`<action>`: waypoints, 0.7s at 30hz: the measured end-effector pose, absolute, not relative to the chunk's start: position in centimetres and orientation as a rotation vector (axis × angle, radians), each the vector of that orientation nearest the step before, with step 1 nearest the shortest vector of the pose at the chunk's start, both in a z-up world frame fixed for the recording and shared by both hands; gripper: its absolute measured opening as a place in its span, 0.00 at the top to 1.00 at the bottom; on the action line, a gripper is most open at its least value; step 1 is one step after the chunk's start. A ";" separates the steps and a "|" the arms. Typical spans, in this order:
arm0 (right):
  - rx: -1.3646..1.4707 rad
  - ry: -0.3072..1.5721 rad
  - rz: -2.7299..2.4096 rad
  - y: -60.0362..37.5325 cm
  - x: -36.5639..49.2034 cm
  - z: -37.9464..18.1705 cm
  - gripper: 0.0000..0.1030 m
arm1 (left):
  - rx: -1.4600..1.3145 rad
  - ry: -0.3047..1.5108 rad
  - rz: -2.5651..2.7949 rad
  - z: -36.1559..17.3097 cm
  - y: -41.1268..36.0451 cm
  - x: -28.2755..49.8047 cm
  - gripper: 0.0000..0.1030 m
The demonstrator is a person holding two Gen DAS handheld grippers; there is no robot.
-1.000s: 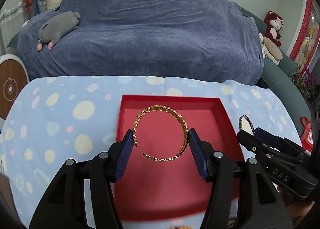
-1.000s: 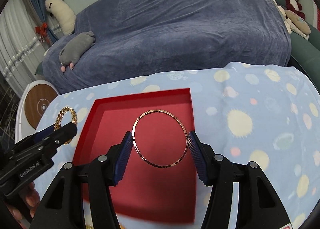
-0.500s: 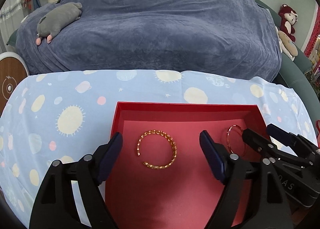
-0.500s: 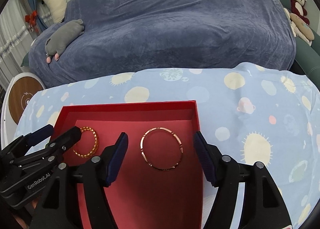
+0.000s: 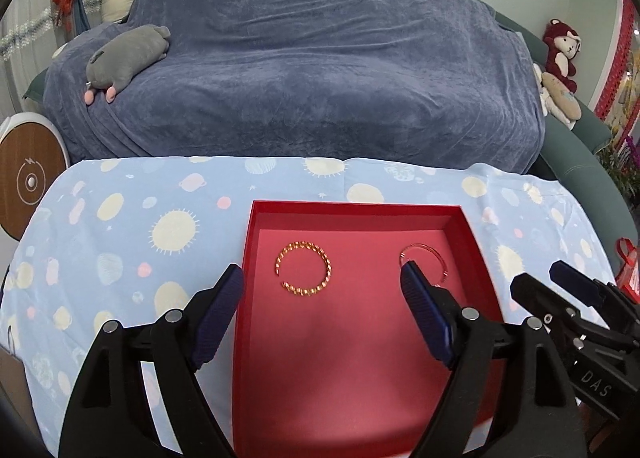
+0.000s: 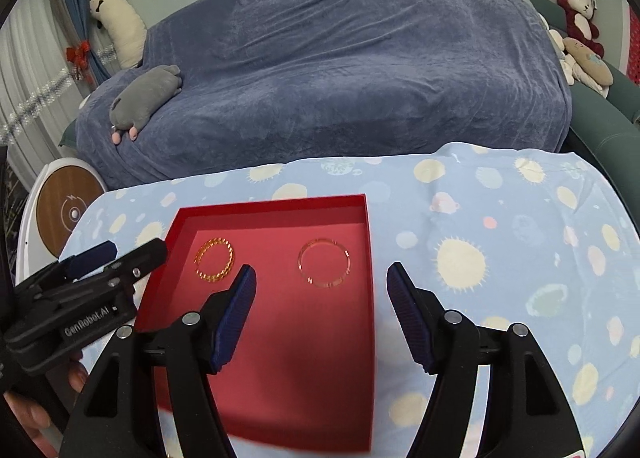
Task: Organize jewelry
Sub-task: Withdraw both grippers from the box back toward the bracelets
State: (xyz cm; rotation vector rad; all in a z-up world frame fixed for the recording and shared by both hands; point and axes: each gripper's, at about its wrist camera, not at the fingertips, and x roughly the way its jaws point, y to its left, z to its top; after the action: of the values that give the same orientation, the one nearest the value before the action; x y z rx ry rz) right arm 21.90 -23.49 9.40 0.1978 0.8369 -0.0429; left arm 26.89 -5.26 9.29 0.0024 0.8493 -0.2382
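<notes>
While nothing sits between them, both tools, left (image 5: 322,290) and right (image 6: 320,286), wide apart, empty.

- tray (image 5: 360,207): red
- bracelet (image 5: 304,273): gold, twisted pattern
- cloth (image 5: 120,226): light blue, with pale yellow suns and planets
- blanket (image 5: 320,70): dark blue
- fingers (image 5: 218,314): dark blue

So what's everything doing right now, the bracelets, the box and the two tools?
Gold chain bracelet: lying flat in the box, let go.
Thin round bangle: lying flat beside it, not touching.
Red box: open, no lid.
Left tool: open, holding nothing.
Right tool: open, holding nothing.
</notes>
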 end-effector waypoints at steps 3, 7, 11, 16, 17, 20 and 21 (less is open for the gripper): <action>0.180 0.831 -0.045 -23.4 18.8 10.0 0.37 | 0.010 0.845 -0.245 10.0 -4.6 24.2 0.24; 0.183 0.843 -0.056 -23.4 14.3 9.7 0.37 | 0.017 0.850 -0.236 10.0 -3.1 20.2 0.21; 0.201 0.882 -0.076 -23.7 9.9 8.0 0.37 | -0.001 0.889 -0.228 8.5 -1.4 16.3 0.21; 0.235 0.942 -0.106 -23.8 5.5 5.5 0.37 | -0.011 0.950 -0.211 5.6 0.3 12.3 0.21; 0.237 0.949 -0.114 -23.8 4.7 5.0 0.37 | -0.012 0.961 -0.206 5.0 0.5 11.5 0.21; 0.252 0.971 -0.122 -23.7 2.8 3.9 0.37 | 0.005 1.009 -0.185 2.7 1.0 9.3 0.21; 0.262 0.980 -0.124 -23.6 2.3 3.4 0.37 | 0.008 1.019 -0.176 2.2 1.0 8.9 0.21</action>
State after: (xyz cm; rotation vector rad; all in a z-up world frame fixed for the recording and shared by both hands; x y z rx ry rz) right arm 2.26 -23.59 3.45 0.2619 0.9805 -0.1241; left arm 8.93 1.04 2.23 0.0082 1.0186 -0.1760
